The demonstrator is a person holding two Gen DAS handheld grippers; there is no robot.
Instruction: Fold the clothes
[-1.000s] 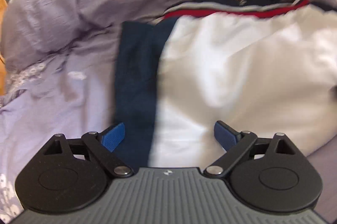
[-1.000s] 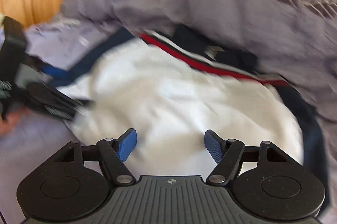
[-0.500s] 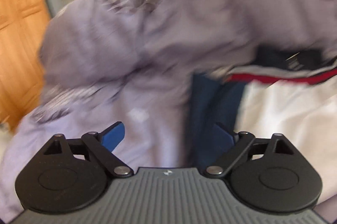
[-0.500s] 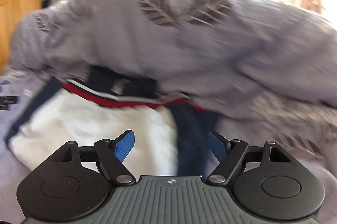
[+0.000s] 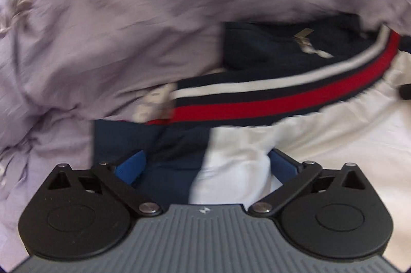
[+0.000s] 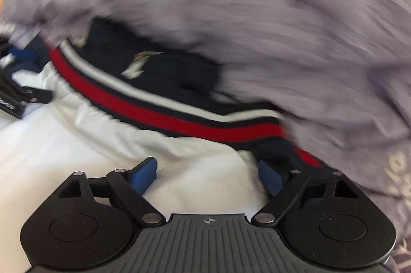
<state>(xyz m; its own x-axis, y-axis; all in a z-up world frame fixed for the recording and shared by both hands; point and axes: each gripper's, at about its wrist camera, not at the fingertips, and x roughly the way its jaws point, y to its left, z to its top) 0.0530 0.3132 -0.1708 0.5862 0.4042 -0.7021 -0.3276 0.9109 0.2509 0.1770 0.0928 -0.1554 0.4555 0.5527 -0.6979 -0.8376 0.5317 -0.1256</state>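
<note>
Lilac duvet [image 5: 123, 24] is bunched from 9 to 2 o'clock. White garment [image 5: 321, 144] is spread flat at 4 o'clock, striped waistband [image 5: 269, 98] tucked under the duvet edge. No fold is judged made yet. Left gripper [image 5: 205, 167] and right gripper [image 6: 206, 176] are opening, fabric between the jaws, nothing pinched.

- The left gripper [image 5: 206, 165] points forward and steeply down, its blue pads [image 5: 129, 166] spread wide, and the jaws are opening.
- White and navy cloth lies between the left pads, though they seem not to press on it; motion blur leaves this unsure.
- The right gripper [image 6: 206, 174] is tilted down likewise, jaws opening, with cloth between them, unpinched.
- In the right wrist view, the left gripper's black frame shows at the far left edge.
</note>
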